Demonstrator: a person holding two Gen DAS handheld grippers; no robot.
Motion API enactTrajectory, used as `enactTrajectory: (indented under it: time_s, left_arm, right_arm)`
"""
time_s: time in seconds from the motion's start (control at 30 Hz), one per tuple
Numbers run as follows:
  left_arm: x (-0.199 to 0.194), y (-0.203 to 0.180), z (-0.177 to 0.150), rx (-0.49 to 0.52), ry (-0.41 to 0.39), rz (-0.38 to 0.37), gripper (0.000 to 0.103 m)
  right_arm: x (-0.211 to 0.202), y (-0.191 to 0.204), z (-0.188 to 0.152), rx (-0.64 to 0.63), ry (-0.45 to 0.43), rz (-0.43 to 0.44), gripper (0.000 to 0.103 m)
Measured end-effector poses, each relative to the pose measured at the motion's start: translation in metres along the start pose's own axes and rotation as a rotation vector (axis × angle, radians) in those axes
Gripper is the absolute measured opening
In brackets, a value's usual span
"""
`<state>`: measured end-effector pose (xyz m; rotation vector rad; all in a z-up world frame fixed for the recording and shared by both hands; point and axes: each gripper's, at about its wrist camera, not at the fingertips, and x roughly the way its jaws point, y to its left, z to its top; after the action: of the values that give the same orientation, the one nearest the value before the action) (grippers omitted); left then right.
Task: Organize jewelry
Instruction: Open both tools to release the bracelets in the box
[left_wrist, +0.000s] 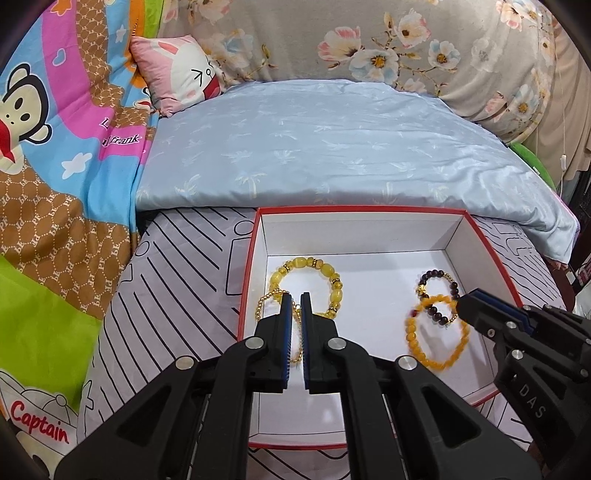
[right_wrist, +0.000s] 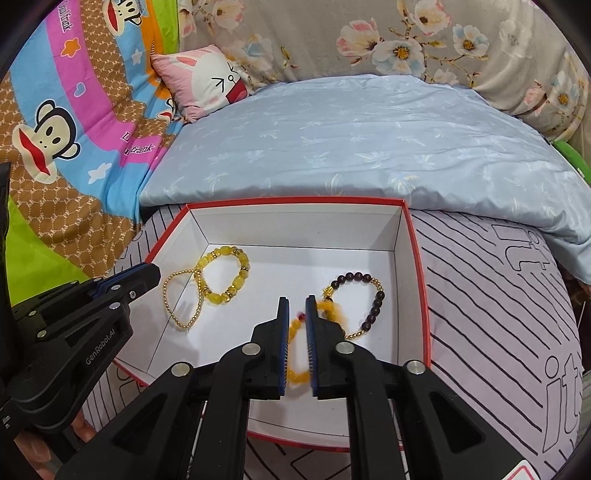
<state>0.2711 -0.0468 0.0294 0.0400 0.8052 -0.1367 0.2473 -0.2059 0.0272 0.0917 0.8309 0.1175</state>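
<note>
Four bracelets are already in the red-edged box (right_wrist: 415, 236), which sits on the striped sheet (right_wrist: 498, 302) of the bed. Taking the box as reference:

- Left half: yellow bead bracelet (right_wrist: 225, 275) with the thin gold chain bracelet (right_wrist: 181, 299) overlapping its left edge.
- Right half: dark bead bracelet (right_wrist: 364, 295) near the right wall, orange bead bracelet (left_wrist: 436, 336) overlapping it on the near side.

Left gripper (left_wrist: 295, 295) hangs over the left half, jaws all but closed. Chain links show in the slit between them, but I can't tell if they pinch the chain or it just lies below — in the right wrist view the chain looks flat on the box floor.

Right gripper (right_wrist: 297, 301) is over the right half, jaws slightly apart. The orange bracelet is blurred and runs through the gap; the pads don't look to be pressing on it.

Risks, my read:
- Orange loop snags a jaw tip on pull-out and gets dragged out of the box, or hauls the dark bracelet along, since they overlap.
- Same on the left if the chain is caught.
- Soft bed — pressing on a wall could tip the box.
</note>
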Motion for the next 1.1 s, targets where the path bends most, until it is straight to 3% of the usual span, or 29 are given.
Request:
enactTrajectory:
  time_s: [0.03,0.1,0.17,0.43,0.73,0.9,1.1]
  left_arm:
    - [0.000,0.000,0.000,-0.002,0.001,0.006,0.007]
    - [0.000,0.002,-0.001,-0.008,-0.001,0.021,0.028]
    - [-0.003,0.004,-0.001,-0.012,-0.010,0.035,0.038]
    - [-0.023,0.015,-0.006,-0.039,-0.024,0.035,0.044]
    - [-0.048,0.033,-0.041,-0.076,0.001,0.030,0.047]
    - [-0.065,0.036,-0.062,-0.075,0.012,0.018,0.056]
    - [-0.071,0.032,-0.090,-0.074,0.063,-0.010,0.057]
  right_arm:
    - [-0.001,0.000,0.000,-0.001,-0.005,-0.006,0.018]
    - [-0.005,0.000,0.000,-0.003,-0.015,-0.017,0.028]
    - [-0.010,0.002,0.000,-0.012,-0.029,-0.032,0.033]
    - [-0.040,0.003,-0.010,-0.037,-0.051,-0.052,0.035]
    - [-0.069,0.000,-0.045,-0.043,-0.037,-0.081,0.035]
    - [-0.082,-0.005,-0.065,-0.025,-0.025,-0.087,0.035]
    - [-0.086,-0.011,-0.095,0.008,0.023,-0.086,0.035]
